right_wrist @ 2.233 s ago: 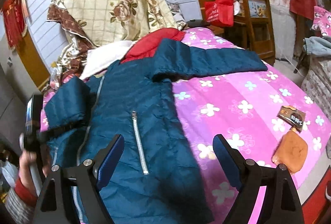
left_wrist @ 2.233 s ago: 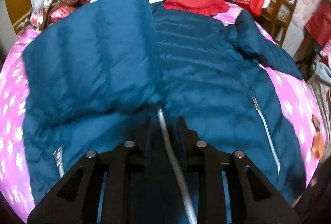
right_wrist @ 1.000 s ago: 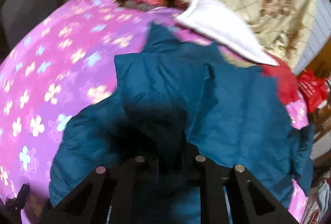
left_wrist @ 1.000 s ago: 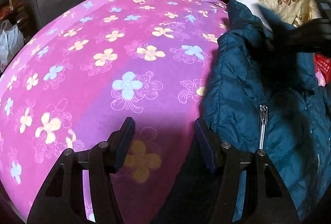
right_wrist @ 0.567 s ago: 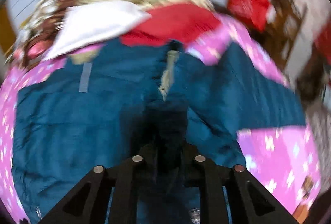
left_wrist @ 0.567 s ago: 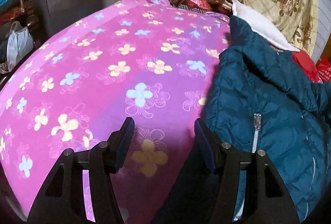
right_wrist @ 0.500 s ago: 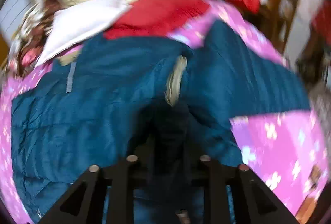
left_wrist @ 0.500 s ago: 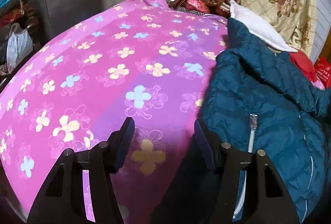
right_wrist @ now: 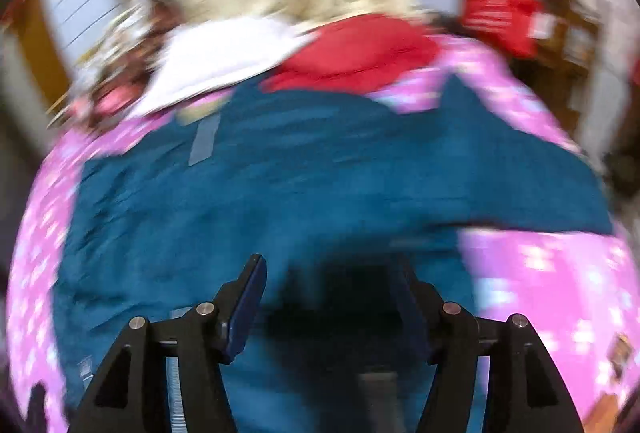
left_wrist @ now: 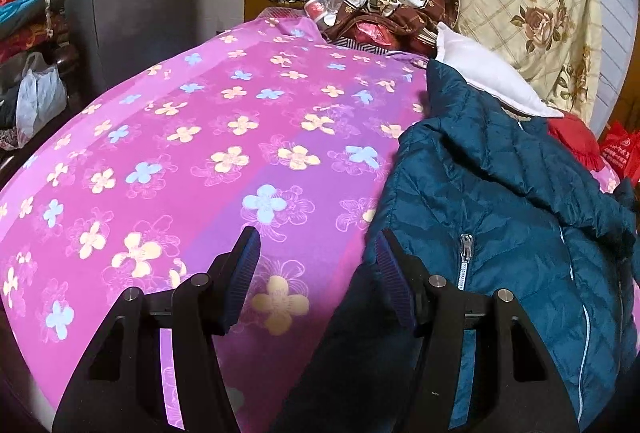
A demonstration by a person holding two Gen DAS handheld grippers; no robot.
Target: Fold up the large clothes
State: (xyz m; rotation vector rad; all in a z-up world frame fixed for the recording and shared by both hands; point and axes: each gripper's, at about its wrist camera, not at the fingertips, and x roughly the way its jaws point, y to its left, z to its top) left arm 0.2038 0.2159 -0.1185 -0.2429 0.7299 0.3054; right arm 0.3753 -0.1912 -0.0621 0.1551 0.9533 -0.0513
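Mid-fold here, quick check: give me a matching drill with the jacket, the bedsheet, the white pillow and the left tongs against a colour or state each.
Things:
1. jacket
2. bedsheet
3. white pillow
4. left tongs

Descriptions:
A. pink with flowers
B. open, nothing between the pads
C. teal, quilted, silver zipper
D. lying at the jacket's far end

Pairs: 1-C, 2-A, 3-D, 4-B

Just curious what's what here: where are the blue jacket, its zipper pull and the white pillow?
blue jacket (left_wrist: 500,193), left wrist view, quilted front.
zipper pull (left_wrist: 465,243), left wrist view, metal tab.
white pillow (left_wrist: 484,73), left wrist view, top face.
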